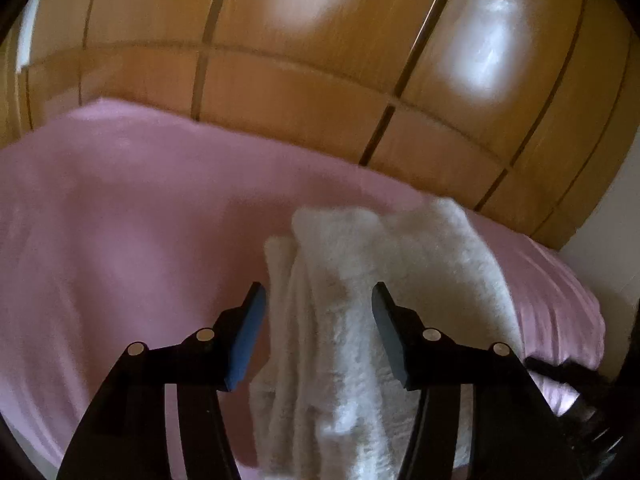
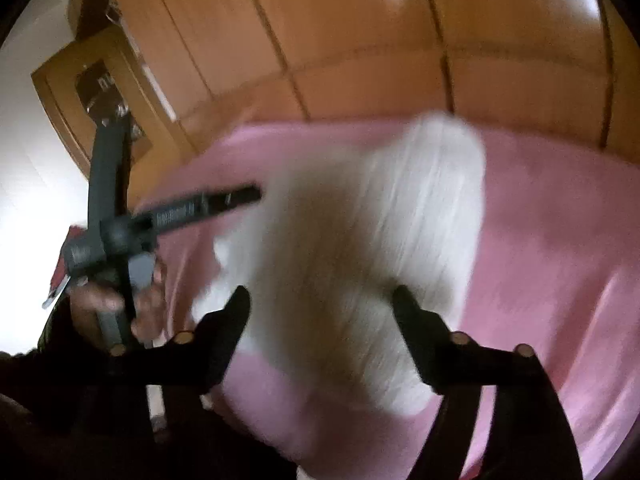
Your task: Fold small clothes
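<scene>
A white fluffy garment (image 1: 360,312) lies bunched on a pink bed cover (image 1: 120,240). My left gripper (image 1: 319,308) is open, its blue pads on either side of the garment's near folds without pinching it. In the right wrist view the same white garment (image 2: 360,232) is motion-blurred on the pink cover (image 2: 540,260). My right gripper (image 2: 322,300) is open just above it, fingers either side. The left gripper's handle (image 2: 120,232) and the hand that holds it show at the left.
A wooden wardrobe (image 1: 320,60) with several door panels stands right behind the bed. A white wall (image 1: 600,232) is at the right past the bed's edge. A small wooden shelf unit (image 2: 100,88) stands by the wall at the left.
</scene>
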### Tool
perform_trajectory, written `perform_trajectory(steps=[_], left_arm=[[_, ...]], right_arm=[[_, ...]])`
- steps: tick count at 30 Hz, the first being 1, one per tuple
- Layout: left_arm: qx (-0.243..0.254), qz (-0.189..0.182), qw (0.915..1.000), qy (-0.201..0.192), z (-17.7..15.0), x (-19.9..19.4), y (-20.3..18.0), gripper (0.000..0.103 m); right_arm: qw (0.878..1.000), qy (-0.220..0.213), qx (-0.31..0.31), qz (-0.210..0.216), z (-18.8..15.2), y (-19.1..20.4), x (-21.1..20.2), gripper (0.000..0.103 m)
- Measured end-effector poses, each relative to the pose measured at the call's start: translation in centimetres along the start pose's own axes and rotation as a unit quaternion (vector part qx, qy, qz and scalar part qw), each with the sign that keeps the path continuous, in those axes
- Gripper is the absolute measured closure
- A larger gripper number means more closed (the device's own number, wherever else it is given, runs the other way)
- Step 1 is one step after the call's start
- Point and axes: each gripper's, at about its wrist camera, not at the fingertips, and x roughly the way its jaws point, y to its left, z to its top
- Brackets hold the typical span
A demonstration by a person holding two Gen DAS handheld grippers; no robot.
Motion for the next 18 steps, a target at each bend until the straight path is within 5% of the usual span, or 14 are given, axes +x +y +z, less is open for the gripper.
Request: perform_trajectory(steps=[3,7,10,18], left_arm=[[0.006,-0.004,1.0000,-0.005,0.2,-0.4,-0.8,0.049],[0.017,-0.003,0.9998,-0.002,-0.6,0.3,-2.3,0.035],[0.030,-0.005,0.9995,0.002,-1.2,1.0,-2.7,0.035],[0.062,0.033,0.9975,0.009,-2.2,2.9,-3.1,0.035]], right_arm=[[0.999,-0.022,0.027,-0.026,2.3,-2.0,0.0,0.026],[0.997,-0.010,0.048,-0.058,4.7,-3.6,2.6,0.056],[0.996,-0.001,0.036,-0.081,5.9,-4.2,4.1,0.071],[0.992,-0.001,0.046,-0.121,4.8,-4.2,6.8,0.070]])
